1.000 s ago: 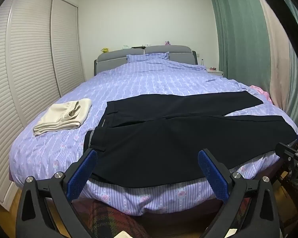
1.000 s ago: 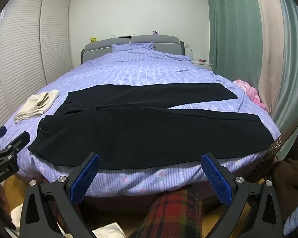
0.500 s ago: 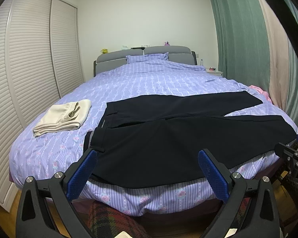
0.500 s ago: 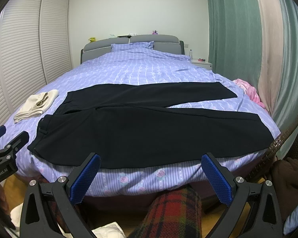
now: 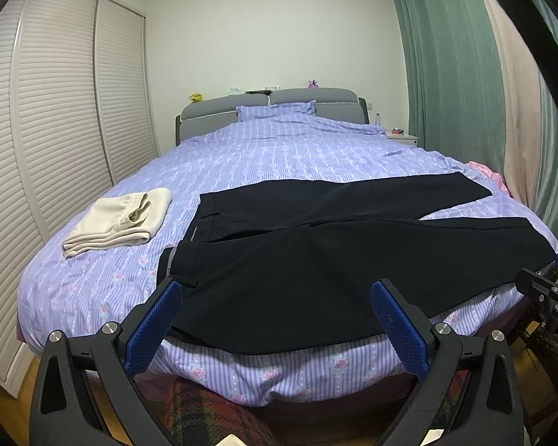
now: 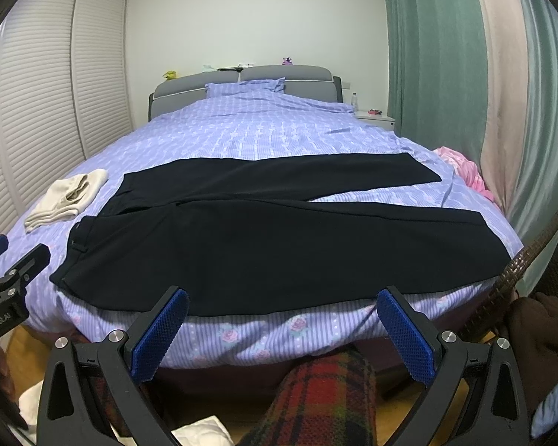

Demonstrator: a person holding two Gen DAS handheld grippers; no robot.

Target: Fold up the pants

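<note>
Item, far left: louvred wardrobe doors (image 5: 59,119), closed, along the wall beside the bed (image 5: 279,156); the bed wears a lilac striped cover with small roses.

Item, left part of the bed: a cream garment (image 5: 119,223), folded, lying flat, apart from the pants.

Item, my left hand-held gripper (image 5: 275,319): held short of the bed's near edge, blue pads spread wide, nothing between them; its left pad (image 5: 154,325) sits in line with the waistband corner, not touching as far as I can tell.

Item, centre: black pants (image 6: 271,238), spread flat across the near half of the bed; waistband to the left, both legs running right; the near leg lies along the bed's edge, the far leg angles away behind it, a strip of cover showing between them toward the hems.

Item, my right hand-held gripper (image 6: 282,323): also before the bed edge, pads wide apart, empty; red plaid cloth (image 6: 320,401) below it.

Item, back: grey headboard (image 6: 241,81), a pillow (image 6: 245,87) against it.

Item, right: pink fabric (image 6: 461,171) at the bed's right edge; green curtain (image 6: 427,55) beyond.
</note>
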